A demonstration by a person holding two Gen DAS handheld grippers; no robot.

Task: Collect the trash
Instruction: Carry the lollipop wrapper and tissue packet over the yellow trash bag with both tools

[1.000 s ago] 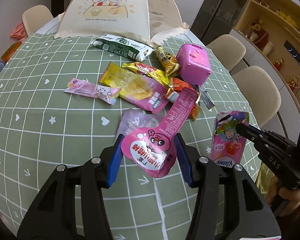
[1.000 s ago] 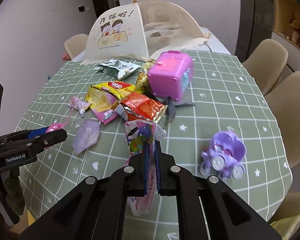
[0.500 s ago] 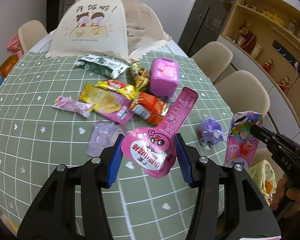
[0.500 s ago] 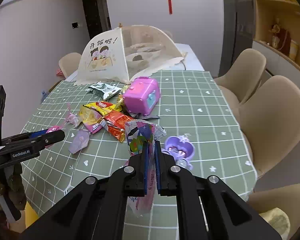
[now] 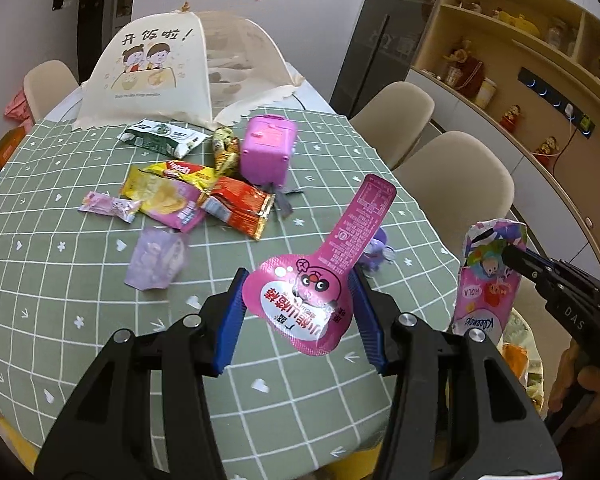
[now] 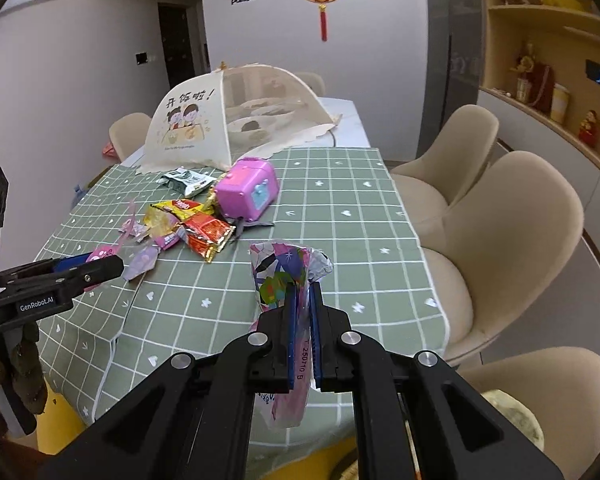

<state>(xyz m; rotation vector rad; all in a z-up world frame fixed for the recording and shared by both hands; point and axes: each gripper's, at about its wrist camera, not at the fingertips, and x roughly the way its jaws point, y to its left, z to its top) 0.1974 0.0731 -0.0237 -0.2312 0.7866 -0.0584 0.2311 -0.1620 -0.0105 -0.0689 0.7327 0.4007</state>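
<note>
My left gripper [image 5: 298, 300] is shut on a pink spoon-shaped wrapper [image 5: 308, 300], held above the table's near edge; the gripper also shows at the left of the right wrist view [image 6: 100, 266]. My right gripper [image 6: 302, 304] is shut on a pink cartoon pouch [image 6: 284, 276], held off the table's right front edge; the pouch also shows in the left wrist view [image 5: 488, 276]. Several wrappers lie in a pile mid-table: a yellow-pink chip bag [image 5: 164, 200], a red wrapper [image 5: 240, 208], a lilac packet [image 5: 156, 260], a green-white packet [image 5: 160, 138].
A pink toy box [image 5: 268, 152] stands behind the pile, and a purple toy [image 5: 374, 256] is half hidden behind the held wrapper. A mesh food cover [image 5: 188, 72] stands at the far end. Beige chairs [image 6: 500, 240] line the right side. A yellow bag [image 5: 520, 360] sits below the table's edge.
Both grippers have pulled back and up from the table with their wrappers still held. The pile now lies farther away and the table's near edge is in view.
</note>
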